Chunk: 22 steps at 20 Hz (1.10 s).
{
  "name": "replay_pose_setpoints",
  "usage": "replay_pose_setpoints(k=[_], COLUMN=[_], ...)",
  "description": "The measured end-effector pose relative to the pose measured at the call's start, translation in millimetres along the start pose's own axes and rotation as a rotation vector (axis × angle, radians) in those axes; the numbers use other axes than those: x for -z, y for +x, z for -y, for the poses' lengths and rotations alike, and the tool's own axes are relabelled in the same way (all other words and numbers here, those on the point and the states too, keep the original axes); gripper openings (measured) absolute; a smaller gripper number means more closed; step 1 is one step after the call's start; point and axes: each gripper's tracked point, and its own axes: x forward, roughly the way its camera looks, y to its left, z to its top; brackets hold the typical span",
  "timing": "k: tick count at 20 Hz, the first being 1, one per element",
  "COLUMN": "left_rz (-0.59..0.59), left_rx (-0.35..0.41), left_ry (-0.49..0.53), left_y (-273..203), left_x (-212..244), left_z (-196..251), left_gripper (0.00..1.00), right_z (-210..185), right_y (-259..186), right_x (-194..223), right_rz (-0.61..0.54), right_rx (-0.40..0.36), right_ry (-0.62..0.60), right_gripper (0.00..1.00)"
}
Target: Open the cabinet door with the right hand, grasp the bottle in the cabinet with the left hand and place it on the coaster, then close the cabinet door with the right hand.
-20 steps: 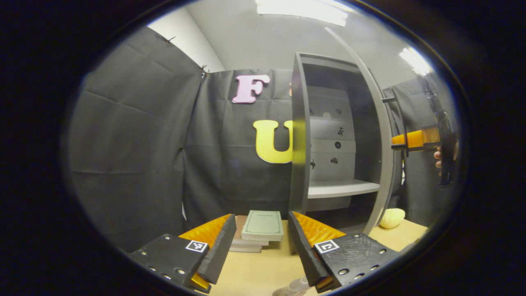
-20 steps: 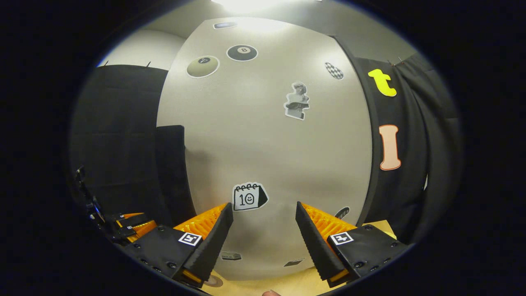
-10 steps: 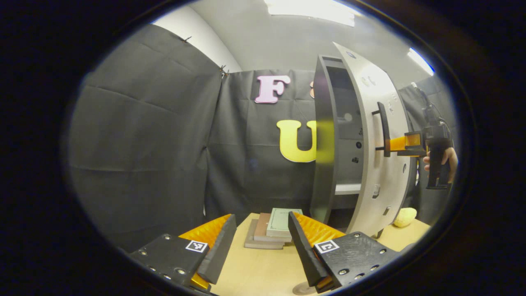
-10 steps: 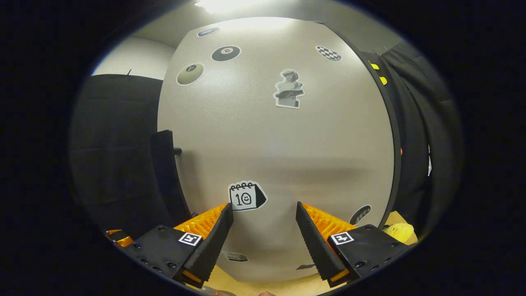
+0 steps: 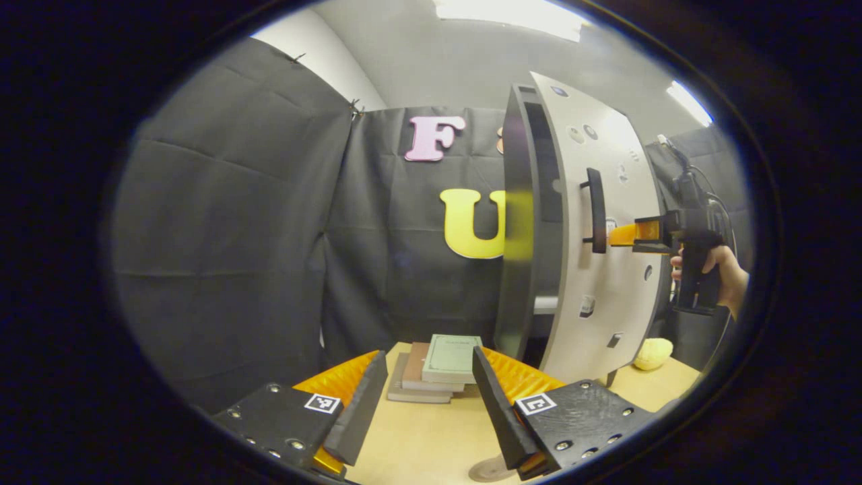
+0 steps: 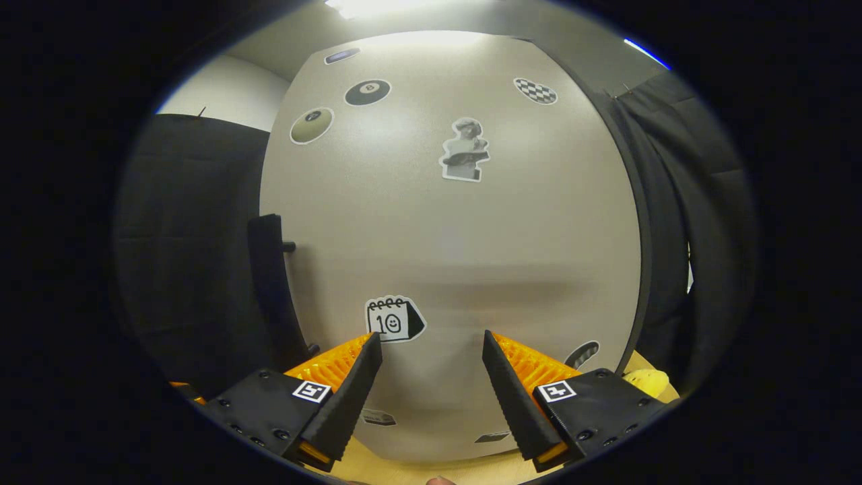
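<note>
**Door nearly shut, both my claws released**

My right gripper (image 6: pixel 431 367) faced the cabinet door (image 6: pixel 458 256) squarely, its two fingers spread apart with nothing between them, pointing at the pale panel just below a calendar sticker (image 6: pixel 392 319). Whether the tips touched the panel I could not tell. The door's dark handle (image 6: pixel 269 283) stood upright off to the left of my fingers, apart from them. More stickers dotted the panel higher up, among them a bust figure (image 6: pixel 463 149) and a billiard ball (image 6: pixel 367 92).

In the left gripper view, the right gripper (image 5: pixel 640 236) showed farther off, held in my hand (image 5: pixel 714 269), its fingers reaching toward the door's front just beside the handle (image 5: pixel 595 210). The door (image 5: pixel 606 222) stood only slightly ajar from the cabinet (image 5: pixel 515 229), leaving a narrow dark gap with a sliver of shelf visible inside.

My left gripper (image 5: pixel 427 391) hung over the wooden table (image 5: pixel 417 438), fingers wide and empty. Beyond them lay a stack of books (image 5: pixel 438 367) near the cabinet's foot. A round coaster (image 5: pixel 486 469) peeked out at the bottom edge beside my right-hand finger; what stood on it was cut off from sight. A pale yellow lumpy object (image 5: pixel 652 353) rested on the table past the door.
</note>
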Motion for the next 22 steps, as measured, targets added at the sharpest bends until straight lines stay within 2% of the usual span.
replay_pose_setpoints(k=[1,2,3,6,7,8,13,15,16,17,19,22], left_rz=[0.005,0.012,0.016,0.011,0.015,0.025,0.068,0.083,0.090,0.095,0.090,0.100], left_rx=[0.004,0.005,0.012,0.066,0.069,0.071,0.083,0.080,0.070,0.064,0.085,0.120], left_ry=[0.000,0.001,0.000,0.000,0.016,0.032,0.077,0.100,0.117,0.127,0.124,0.126], left_y=[-2,-5,-5,-10,-13,-18,-48,-67,-76,-86,-96,-104], left_x=[-3,-7,-10,-14,-18,-25,-45,-52,-55,-56,-53,-57], left_z=[8,18,29,75,85,96,154,173,179,183,200,212], left_gripper=[0.79,0.76,0.79,0.79,0.76,0.76,0.76,0.79,0.76,0.79,0.76,0.78], right_z=[5,14,23,57,70,83,142,156,162,170,184,187], right_y=[-14,-29,-47,-101,-117,-133,-209,-239,-253,-264,-284,-307], right_x=[-5,-8,-10,-13,-14,-14,-11,-4,1,6,12,11], right_rz=[0.016,0.027,0.033,0.050,0.055,0.058,0.079,0.087,0.086,0.084,0.081,0.103], right_rx=[-0.003,0.003,0.011,0.038,0.047,0.060,0.107,0.101,0.101,0.108,0.140,0.158], right_ry=[-0.015,-0.035,-0.055,-0.084,-0.093,-0.101,-0.116,-0.100,-0.099,-0.106,-0.116,-0.112], right_gripper=[0.96,0.96,0.93,0.93,0.93,0.96,0.96,0.96,0.96,0.96,0.96,0.96])
